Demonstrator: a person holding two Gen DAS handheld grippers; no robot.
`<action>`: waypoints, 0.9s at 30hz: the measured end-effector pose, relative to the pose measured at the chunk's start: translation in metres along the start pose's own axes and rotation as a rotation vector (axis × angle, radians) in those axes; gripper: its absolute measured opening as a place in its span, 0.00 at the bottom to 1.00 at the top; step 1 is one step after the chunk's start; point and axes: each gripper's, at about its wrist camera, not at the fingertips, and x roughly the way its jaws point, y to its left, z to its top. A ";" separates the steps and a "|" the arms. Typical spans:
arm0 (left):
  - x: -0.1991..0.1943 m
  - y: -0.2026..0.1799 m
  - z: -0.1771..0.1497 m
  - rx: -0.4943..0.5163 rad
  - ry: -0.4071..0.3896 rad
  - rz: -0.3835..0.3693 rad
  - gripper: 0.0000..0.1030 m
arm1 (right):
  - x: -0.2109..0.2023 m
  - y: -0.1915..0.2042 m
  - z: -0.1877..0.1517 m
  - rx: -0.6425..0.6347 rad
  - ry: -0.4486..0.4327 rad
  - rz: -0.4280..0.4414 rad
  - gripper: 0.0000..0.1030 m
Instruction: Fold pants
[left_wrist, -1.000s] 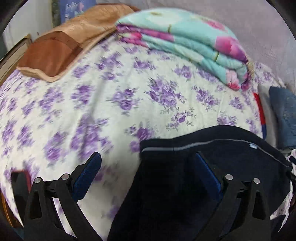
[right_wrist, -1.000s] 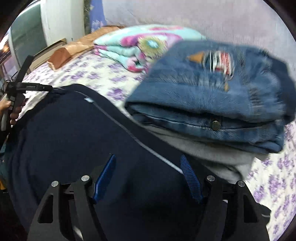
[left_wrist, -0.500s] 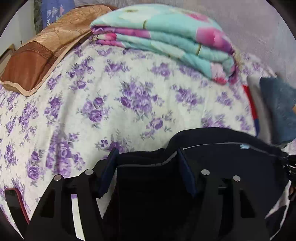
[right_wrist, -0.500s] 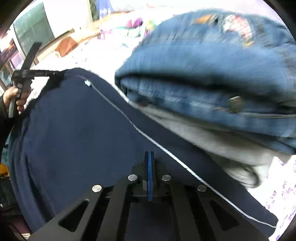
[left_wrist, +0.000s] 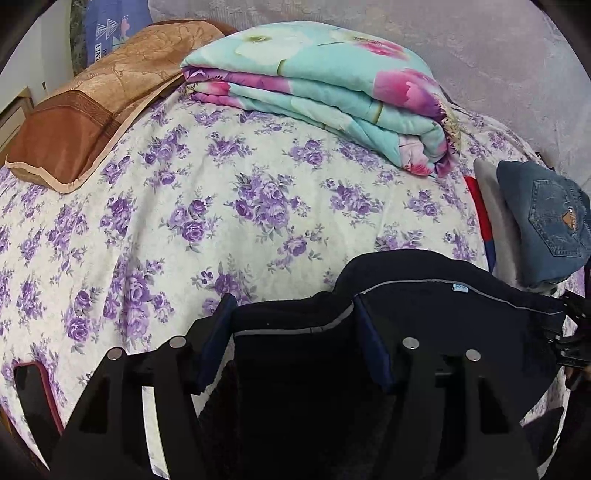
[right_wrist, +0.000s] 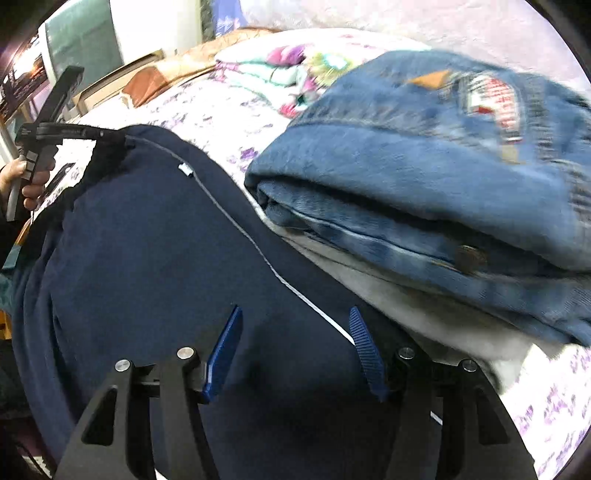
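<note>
The bed (left_wrist: 221, 229), under a purple-flowered sheet, took up most of both views, with a folded quilt (left_wrist: 332, 92) and a brown pillow (left_wrist: 85, 122) at its far end. The pants (right_wrist: 166, 277), dark navy, lay across the near part of the bed, their long axis following the pale stripe (right_wrist: 236, 229) from the left gripper's corner to the right gripper's. A stack topped by jeans (right_wrist: 424, 166) sat just beside them, against the stripe edge.

The left gripper (left_wrist: 293, 341) had a raised fold of the pants' corner filling the space between its part-closed pads, which pressed on it from both sides. In the right wrist view that same gripper showed at the far left with cloth bunched at its tip.

The right gripper (right_wrist: 295, 350) hung over the opposite end with its jaws about half apart, having just been opening; flat cloth and the stripe lay beneath the gap, nothing pinched.

By my judgement the right gripper was the one still needing hold, and its corner lay straight below and slightly ahead of the pads (right_wrist: 223, 350)
</note>
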 end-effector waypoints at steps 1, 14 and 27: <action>0.001 0.001 0.000 0.000 0.002 -0.003 0.61 | 0.007 0.002 0.005 -0.010 0.008 -0.010 0.58; 0.026 0.010 0.005 -0.029 0.041 -0.007 0.61 | 0.010 0.024 0.027 -0.194 0.001 -0.010 0.38; 0.028 0.003 0.000 0.002 0.024 0.019 0.54 | 0.035 0.026 0.013 -0.245 0.087 -0.033 0.05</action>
